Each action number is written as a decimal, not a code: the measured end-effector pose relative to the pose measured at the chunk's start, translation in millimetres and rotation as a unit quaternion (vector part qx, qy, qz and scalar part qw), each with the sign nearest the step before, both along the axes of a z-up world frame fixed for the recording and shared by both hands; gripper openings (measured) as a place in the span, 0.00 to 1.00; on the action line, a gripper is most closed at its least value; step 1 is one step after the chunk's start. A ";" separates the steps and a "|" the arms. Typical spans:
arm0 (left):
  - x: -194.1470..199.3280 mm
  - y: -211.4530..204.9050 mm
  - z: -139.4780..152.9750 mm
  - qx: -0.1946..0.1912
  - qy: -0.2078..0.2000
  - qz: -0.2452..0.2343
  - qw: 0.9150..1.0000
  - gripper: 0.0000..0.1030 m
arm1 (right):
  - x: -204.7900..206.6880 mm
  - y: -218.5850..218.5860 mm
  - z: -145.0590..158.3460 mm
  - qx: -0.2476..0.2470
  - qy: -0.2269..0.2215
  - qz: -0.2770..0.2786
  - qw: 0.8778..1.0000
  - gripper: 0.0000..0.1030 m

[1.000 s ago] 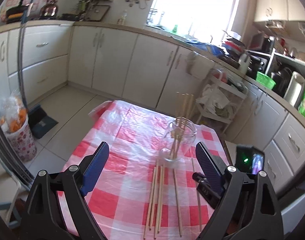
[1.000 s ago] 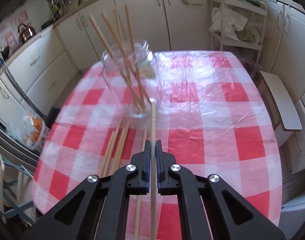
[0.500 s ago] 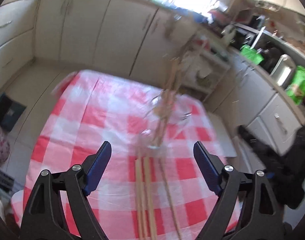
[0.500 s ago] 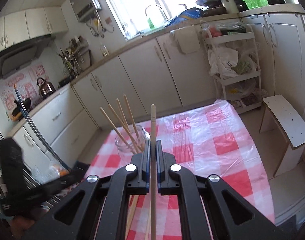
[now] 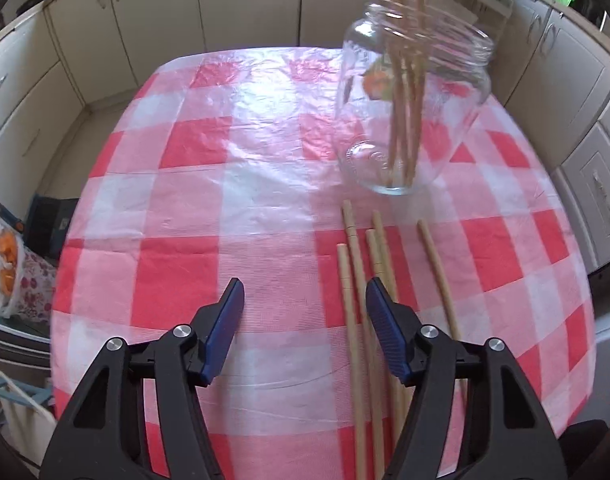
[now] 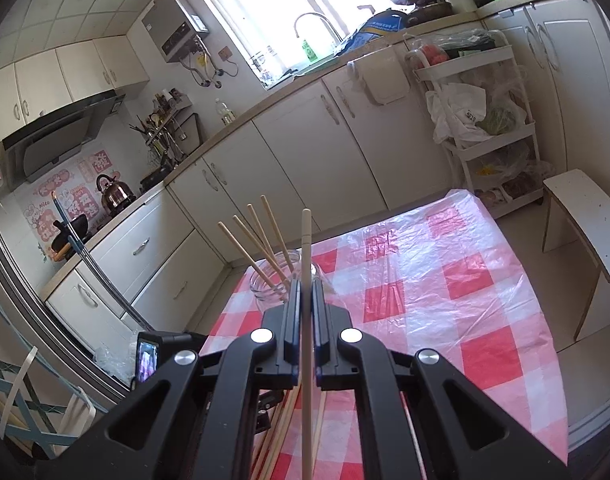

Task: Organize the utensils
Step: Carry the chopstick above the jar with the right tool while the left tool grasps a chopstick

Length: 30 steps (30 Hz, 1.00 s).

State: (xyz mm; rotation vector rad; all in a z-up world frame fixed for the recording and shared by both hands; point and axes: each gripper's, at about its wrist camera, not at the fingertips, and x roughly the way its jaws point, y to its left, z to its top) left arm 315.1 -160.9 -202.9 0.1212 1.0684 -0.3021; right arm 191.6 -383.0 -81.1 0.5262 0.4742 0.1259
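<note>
A clear glass jar (image 5: 413, 112) with several wooden chopsticks in it stands on the red-and-white checked tablecloth (image 5: 233, 208). Several loose chopsticks (image 5: 357, 300) lie on the cloth just in front of the jar. My left gripper (image 5: 305, 312) is open and empty, low over the cloth, its right finger beside the loose chopsticks. My right gripper (image 6: 305, 292) is shut on one chopstick (image 6: 306, 240), held raised and pointing up, with the jar (image 6: 279, 280) behind it.
White kitchen cabinets (image 6: 289, 152) run along the far wall. A white shelf trolley (image 6: 489, 120) and a small white stool (image 6: 585, 208) stand beyond the table's right side. A bag of oranges (image 5: 5, 256) sits on the floor at the left.
My left gripper has dropped toward the table, tilted down and narrowed its opening near the loose chopsticks. My right gripper has lifted its chopstick off the table and holds it raised.
</note>
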 end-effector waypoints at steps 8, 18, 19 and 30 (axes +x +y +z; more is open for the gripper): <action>-10.2 9.5 8.2 -0.006 -0.002 0.024 1.000 0.54 | -9.1 -2.4 -0.7 0.005 -0.003 0.006 1.000 0.06; -4.5 16.9 3.3 0.001 0.007 0.009 1.000 0.50 | -9.4 0.7 -1.6 0.000 -0.002 0.012 1.000 0.06; -5.0 13.8 2.9 0.009 0.006 0.005 1.000 0.50 | -9.0 0.7 -2.2 -0.001 -0.001 0.013 1.000 0.06; 9.9 19.8 8.0 -0.020 0.015 -0.032 0.999 0.04 | -5.3 5.9 -3.9 -0.005 0.001 0.015 1.000 0.06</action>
